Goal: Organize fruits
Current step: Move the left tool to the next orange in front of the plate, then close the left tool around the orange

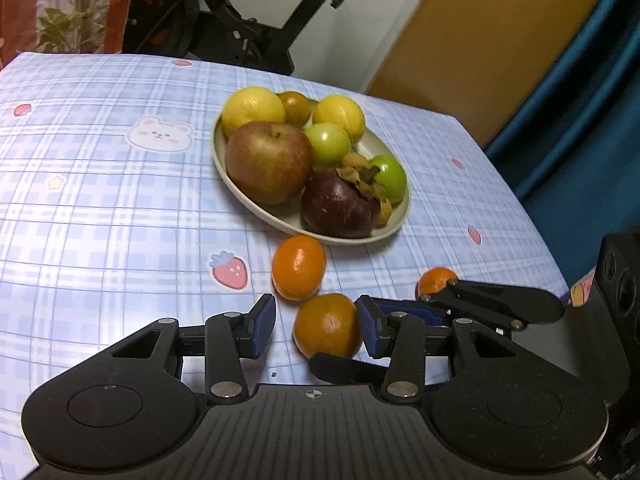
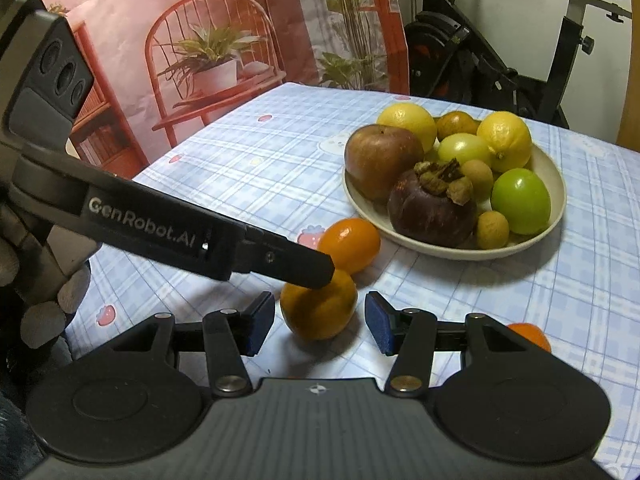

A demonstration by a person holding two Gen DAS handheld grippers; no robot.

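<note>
Left tongs (image 1: 316,326) stand wide open around a dull orange mandarin (image 1: 328,326) near the counter's (image 1: 100,200) front edge, gripping nothing, its right pad close against the fruit. Right tongs (image 2: 320,324) are likewise wide open about the same mandarin, holding nothing, with one finger of the left tongs lying over its top. A brighter orange fruit (image 1: 299,267) lies just beyond it, beside the plate (image 1: 394,224) of apple, lemons, green fruits and mangosteen; a third orange fruit (image 1: 434,280) sits toward the counter's right edge.
</note>
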